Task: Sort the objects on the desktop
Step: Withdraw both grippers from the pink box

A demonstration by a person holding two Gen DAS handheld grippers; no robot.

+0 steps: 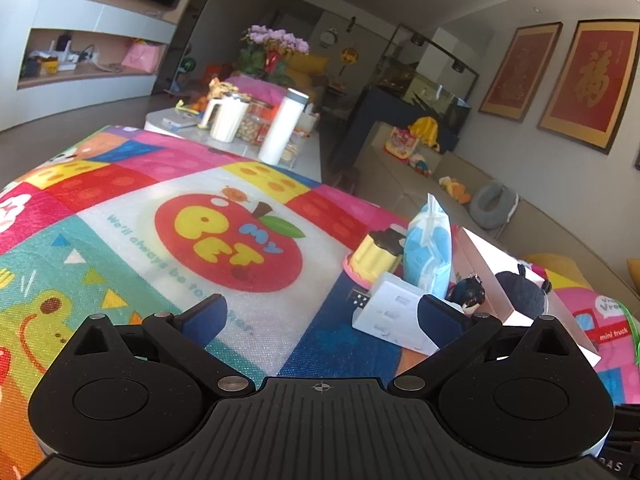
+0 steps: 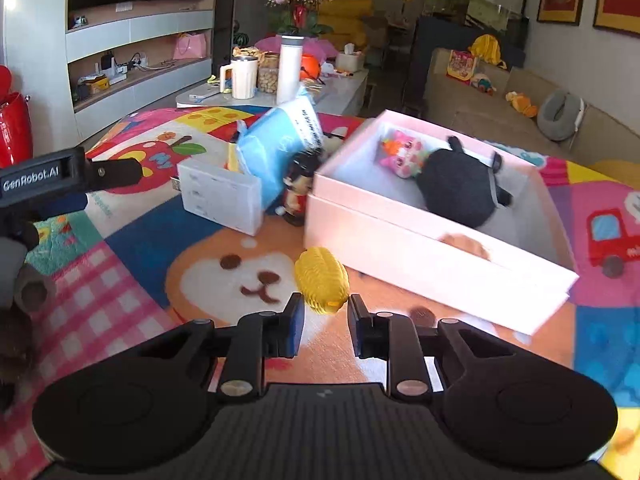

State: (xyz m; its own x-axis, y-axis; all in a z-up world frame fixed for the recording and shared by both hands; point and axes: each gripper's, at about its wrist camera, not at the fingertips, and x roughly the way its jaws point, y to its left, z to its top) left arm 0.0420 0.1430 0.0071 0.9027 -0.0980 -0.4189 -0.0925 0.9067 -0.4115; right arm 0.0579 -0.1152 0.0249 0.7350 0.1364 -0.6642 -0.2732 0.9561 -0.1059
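In the right wrist view my right gripper (image 2: pixel 323 318) is shut on the near end of a yellow ribbed toy (image 2: pixel 320 280), just above the colourful play mat (image 2: pixel 224 272). Right of it lies an open pink box (image 2: pixel 400 248) holding a black plush (image 2: pixel 460 192) and a pink cat toy (image 2: pixel 402 152). Behind stand a white case (image 2: pixel 220 200), a blue tissue pack (image 2: pixel 276 140) and a small figurine (image 2: pixel 298 196). My left gripper (image 1: pixel 322 314) hangs open over the mat with nothing between its fingers. The white case (image 1: pixel 392 316) lies close to its right finger, by a gold cup toy (image 1: pixel 376 256).
A low white table (image 2: pixel 344 92) beyond the mat carries a mug (image 2: pixel 242 76), a tall white flask (image 2: pixel 289 68) and jars. A beige sofa (image 2: pixel 480 104) with toys runs along the right. The left gripper's body (image 2: pixel 72 176) juts in at the left edge.
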